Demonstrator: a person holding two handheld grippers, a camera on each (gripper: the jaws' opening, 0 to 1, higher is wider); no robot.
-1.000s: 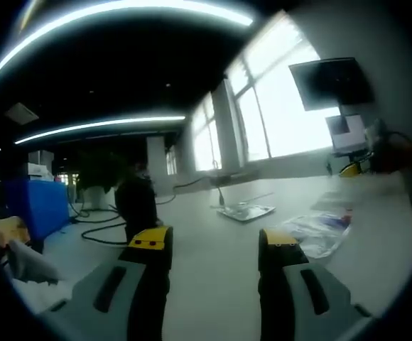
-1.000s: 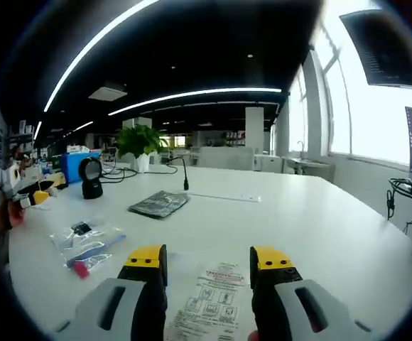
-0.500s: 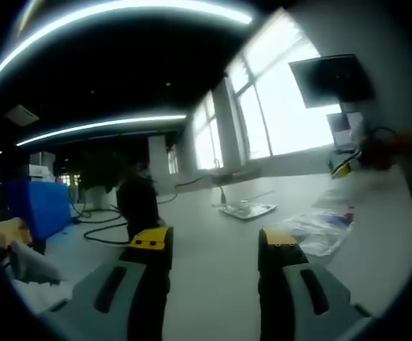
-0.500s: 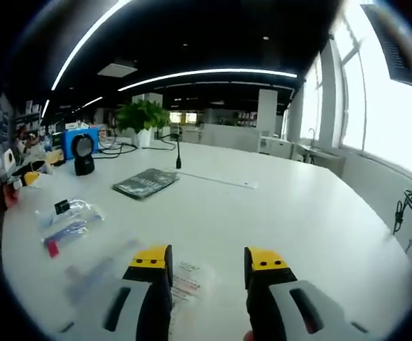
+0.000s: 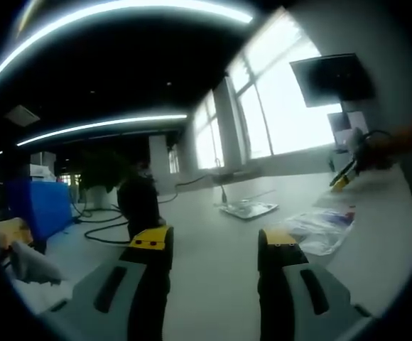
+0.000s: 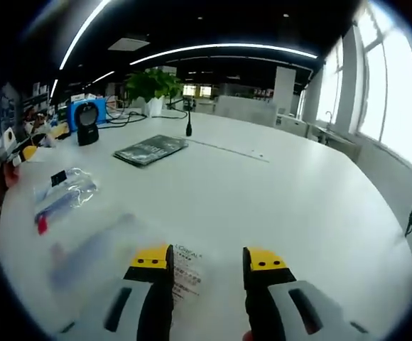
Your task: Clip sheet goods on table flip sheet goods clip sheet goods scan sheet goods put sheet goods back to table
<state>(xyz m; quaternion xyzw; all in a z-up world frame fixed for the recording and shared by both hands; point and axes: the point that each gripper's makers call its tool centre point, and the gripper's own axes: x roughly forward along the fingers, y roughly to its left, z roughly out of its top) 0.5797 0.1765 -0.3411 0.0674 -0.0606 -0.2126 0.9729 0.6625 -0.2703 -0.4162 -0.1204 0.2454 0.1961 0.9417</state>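
In the right gripper view my right gripper (image 6: 206, 259) is open just above the white table (image 6: 291, 192). A flat printed sheet packet (image 6: 186, 273) lies on the table by its left jaw, not gripped. A blurred clear bag (image 6: 85, 245) lies left of it, and another clear bag with small items (image 6: 62, 195) farther left. In the left gripper view my left gripper (image 5: 213, 241) is open over the table with nothing between its jaws. The clear bag (image 5: 321, 229) lies to its right, and beyond it the right gripper (image 5: 344, 176) is held by a hand.
A dark flat packet (image 6: 151, 149) lies mid-table, seen too in the left gripper view (image 5: 247, 209). A black scanner (image 6: 87, 121) stands before a blue box at the far left, beside a potted plant (image 6: 153, 85) and a thin microphone stand (image 6: 189, 124). Cables trail behind the scanner (image 5: 138, 202).
The right gripper view has shifted: the table shows from higher and the printed packet looks smaller, now near the left jaw. The left gripper view is nearly unchanged; the other gripper shifted slightly.
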